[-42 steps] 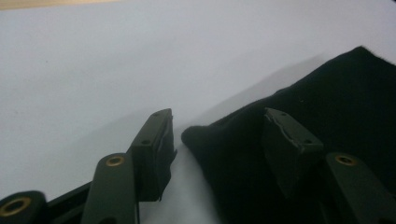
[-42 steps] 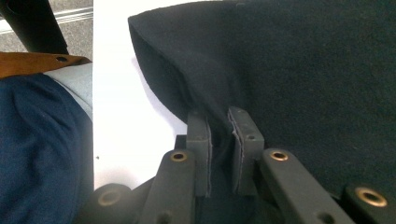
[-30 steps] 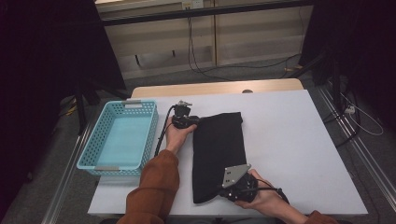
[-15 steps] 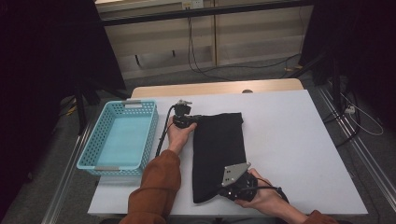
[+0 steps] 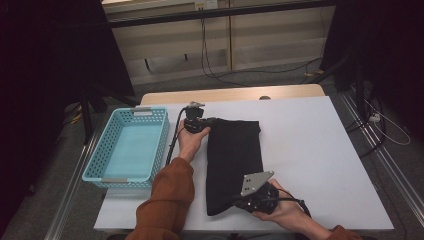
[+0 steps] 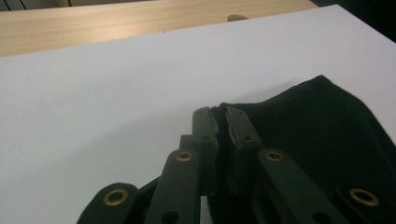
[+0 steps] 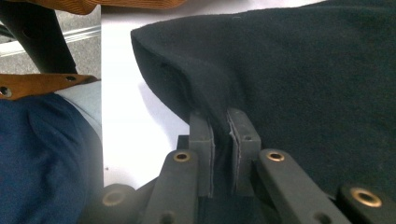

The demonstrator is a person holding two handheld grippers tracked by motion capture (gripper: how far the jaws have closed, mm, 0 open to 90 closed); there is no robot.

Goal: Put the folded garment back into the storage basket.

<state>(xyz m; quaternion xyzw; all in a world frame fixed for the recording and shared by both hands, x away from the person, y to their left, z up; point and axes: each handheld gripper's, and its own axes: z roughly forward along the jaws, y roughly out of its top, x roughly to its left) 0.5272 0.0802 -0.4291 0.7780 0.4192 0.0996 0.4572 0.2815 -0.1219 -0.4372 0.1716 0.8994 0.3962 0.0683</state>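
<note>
A black cloth [image 5: 235, 160] lies folded lengthwise on the white table [image 5: 320, 150], running from far to near. My left gripper [image 5: 207, 120] holds the far left corner; in the left gripper view its jaws stand shut on the cloth's edge [image 6: 222, 112]. My right gripper [image 5: 235, 204] holds the near end; in the right gripper view the cloth [image 7: 303, 70] rises in a fold pinched between the shut jaws. A grey three-cornered plate [image 5: 255, 181] sits on top of the right gripper.
A light blue plastic basket [image 5: 107, 172] stands at the table's left edge, with nothing in it. A wooden strip [image 5: 230, 94] runs along the far edge. An orange sleeve [image 5: 167, 200] crosses the near left. Bare table spreads right of the cloth.
The right hand and its gripper have shifted slightly at the cloth's near end. The left gripper stays put on the far corner.
</note>
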